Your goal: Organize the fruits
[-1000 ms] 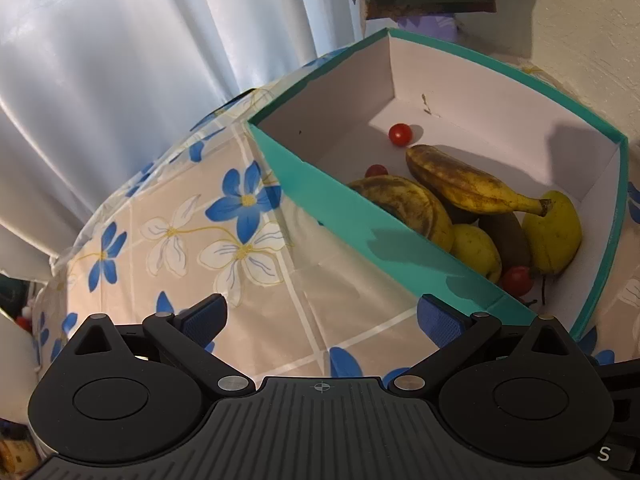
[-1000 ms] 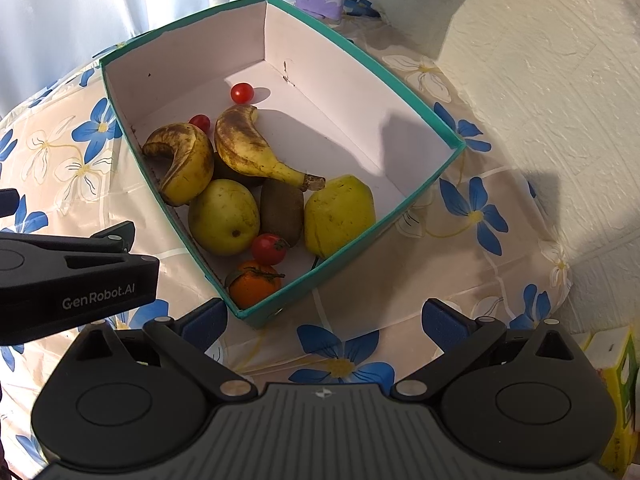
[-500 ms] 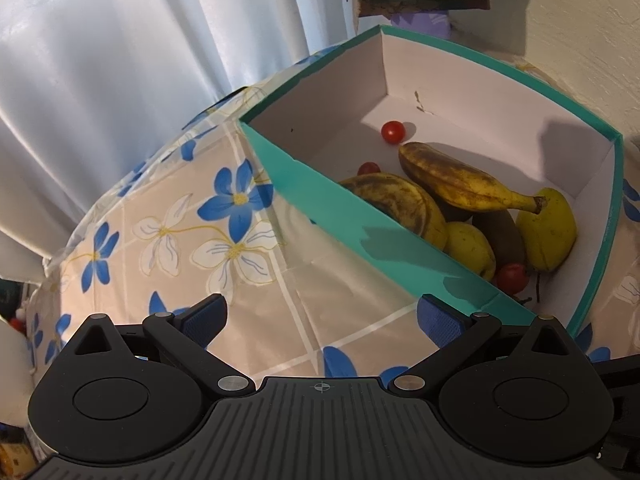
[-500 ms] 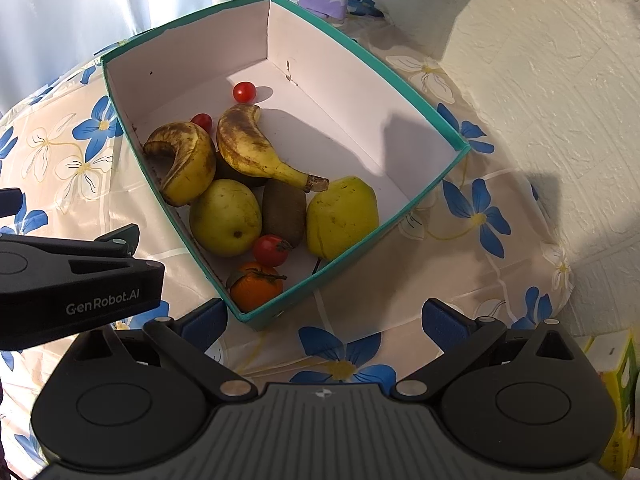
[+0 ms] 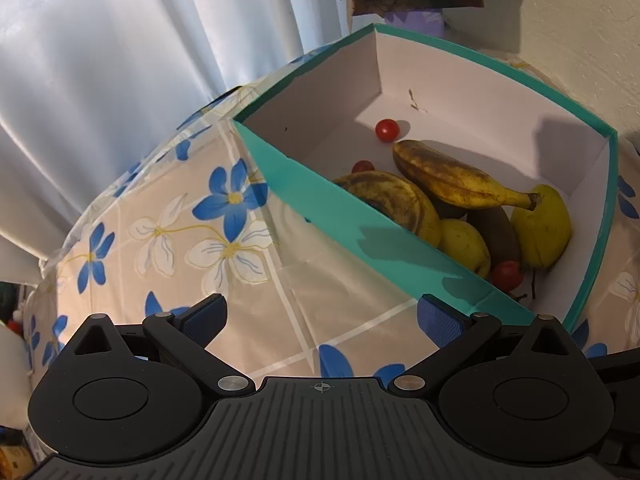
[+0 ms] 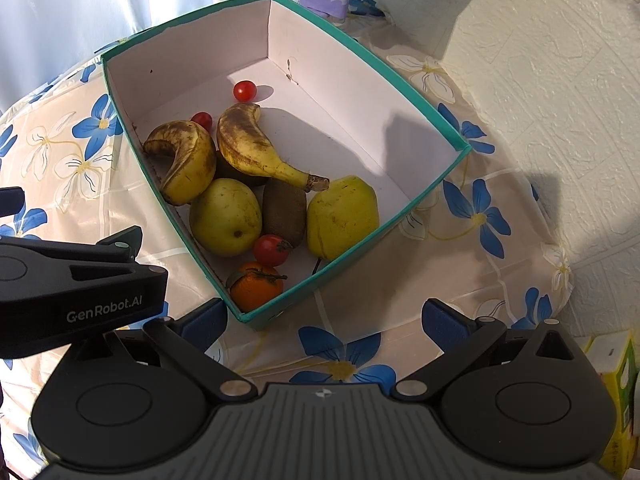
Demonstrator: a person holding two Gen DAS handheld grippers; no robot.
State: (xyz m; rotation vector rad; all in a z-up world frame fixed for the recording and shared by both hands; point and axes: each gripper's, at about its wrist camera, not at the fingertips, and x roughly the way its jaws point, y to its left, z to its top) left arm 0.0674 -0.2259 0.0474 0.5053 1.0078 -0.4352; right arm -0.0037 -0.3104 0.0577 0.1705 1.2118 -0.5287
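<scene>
A teal box [image 6: 428,196] with white inside walls sits on the flowered tablecloth and holds the fruit. In it lie two spotted bananas [image 6: 256,148], a yellow-green pear [image 6: 226,216], a kiwi [image 6: 285,210], a yellow quince [image 6: 342,216], an orange [image 6: 256,286] and three cherry tomatoes [image 6: 245,91]. My right gripper [image 6: 324,320] is open and empty, just short of the box's near corner. Left of the box, my left gripper [image 5: 320,318] is open and empty over the cloth; its body [image 6: 80,292] shows in the right wrist view. The same box [image 5: 360,216] and bananas [image 5: 452,178] appear in the left wrist view.
The round table [image 6: 480,216] carries a beige cloth with blue and white flowers. White curtains [image 5: 120,80] hang behind on the left, a textured cream wall [image 6: 560,60] stands on the right. A purple item [image 6: 324,0] stands behind the box. A yellow carton [image 6: 616,392] sits off the table's right edge.
Both cameras have drifted slightly, so the box sits a little differently in each view. The fruit has not moved, and both grippers remain open.
</scene>
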